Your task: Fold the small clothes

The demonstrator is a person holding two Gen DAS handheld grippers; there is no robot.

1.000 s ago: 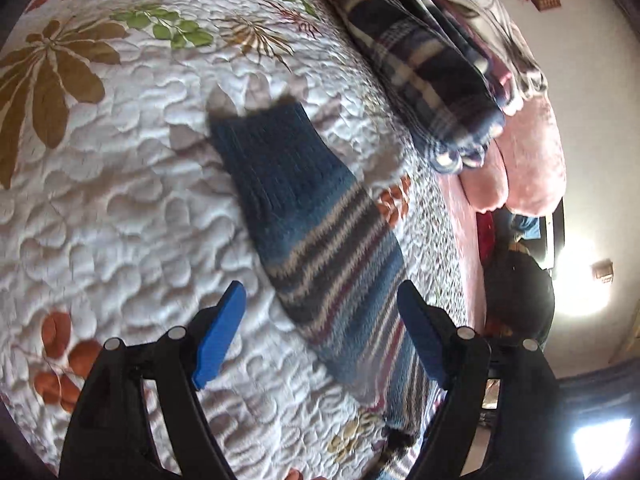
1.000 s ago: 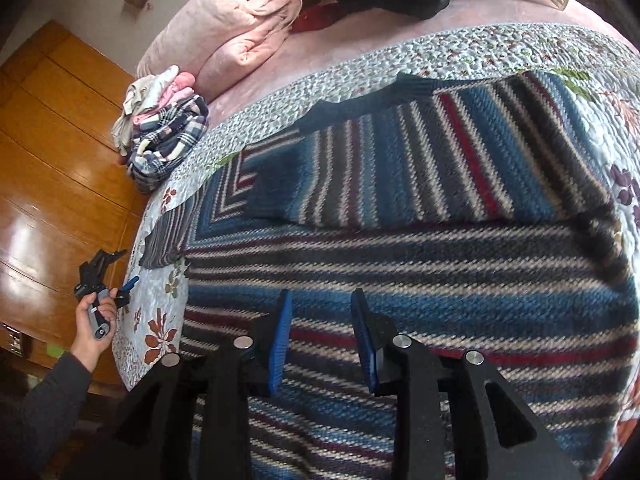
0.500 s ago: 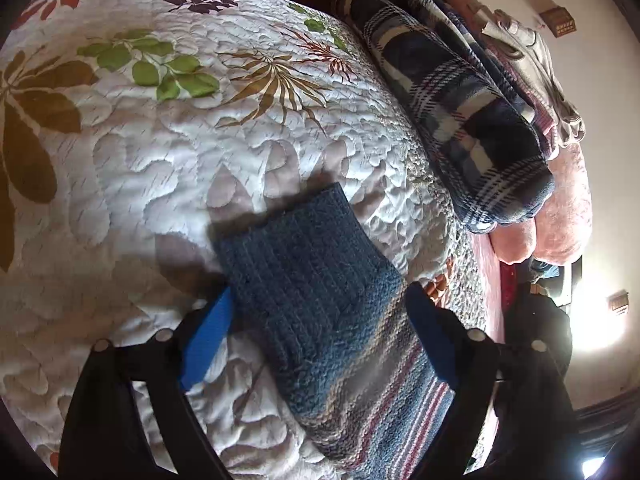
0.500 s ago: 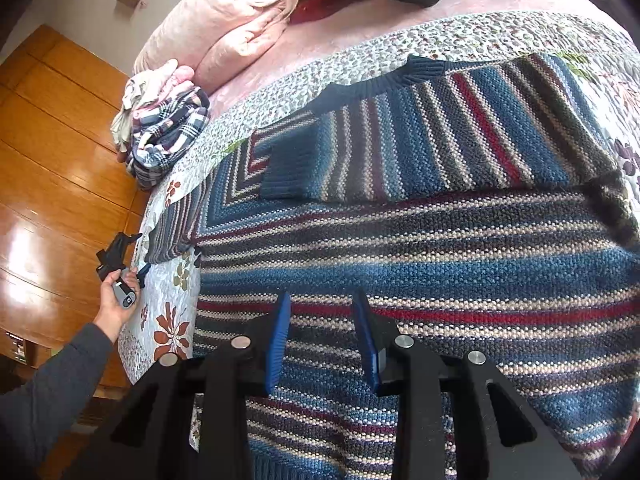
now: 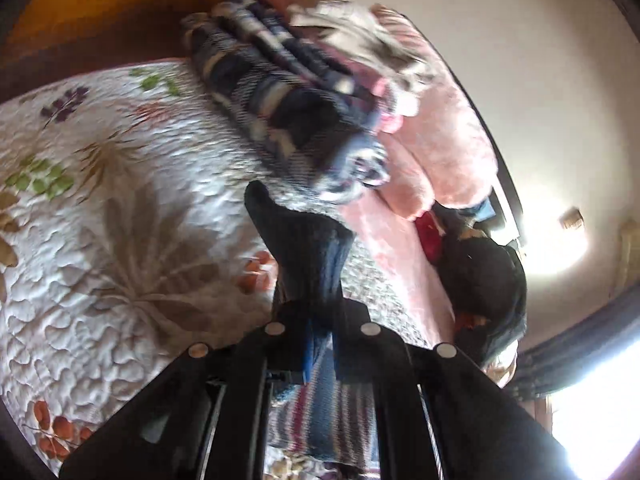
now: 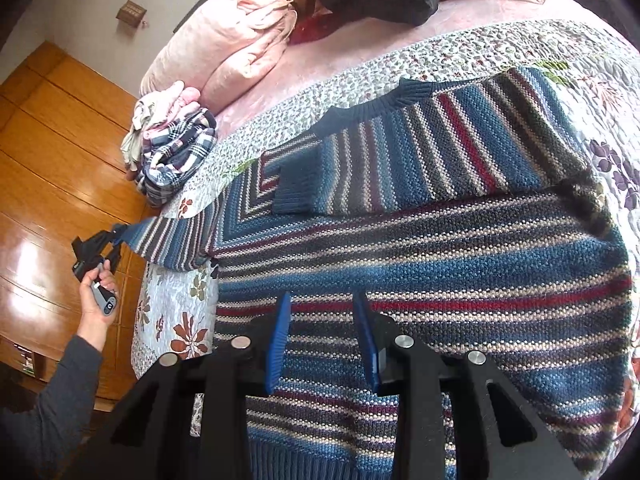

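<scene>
One sleeve (image 6: 400, 168) lies folded across the striped sweater (image 6: 420, 280) on the quilt (image 6: 168, 312); your left gripper (image 5: 320, 344) clamps the other sleeve's cuff (image 5: 304, 248), your right gripper (image 6: 322, 336) hovers parted. Body folds remain.

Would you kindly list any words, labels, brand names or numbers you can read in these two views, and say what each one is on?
None can be read.
The left gripper handle shows a small round mark in the right wrist view, too small to read.
The striped sweater, the floral quilt and the folded plaid clothes show only patterns.
The small wall fixture carries no legible text.
</scene>
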